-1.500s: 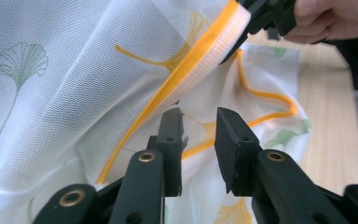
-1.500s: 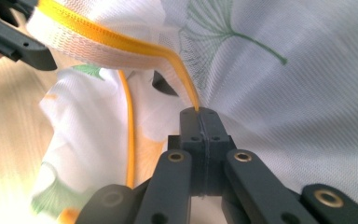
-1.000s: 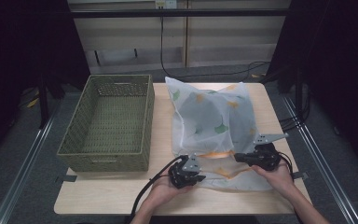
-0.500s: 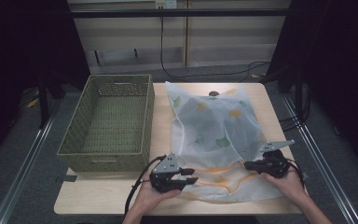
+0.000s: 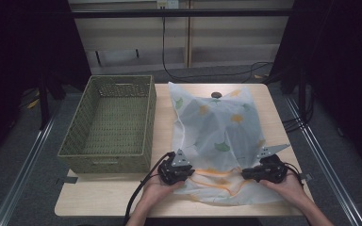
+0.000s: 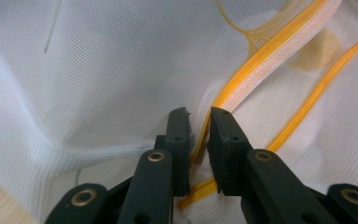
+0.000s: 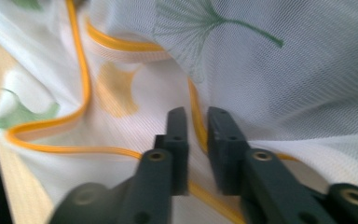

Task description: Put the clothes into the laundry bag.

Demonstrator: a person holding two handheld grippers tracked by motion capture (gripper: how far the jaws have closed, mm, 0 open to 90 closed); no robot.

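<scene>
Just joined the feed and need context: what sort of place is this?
Probably a lab recording station, not a home: a bare wooden table ringed by dark curtains, metal rails and loose cables on the floor.

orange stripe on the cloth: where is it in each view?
High view: orange stripe runs across the near part of the cloth, between the two grippers.
Left gripper view: stripe runs from the jaws to upper right.
Right gripper view: stripe loops at left.
Shared landmark: green leaf print.

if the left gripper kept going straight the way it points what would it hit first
The left gripper already has the sheer cloth and its orange band between its jaws, so more cloth comes first. Depth beyond that is unclear.
</scene>
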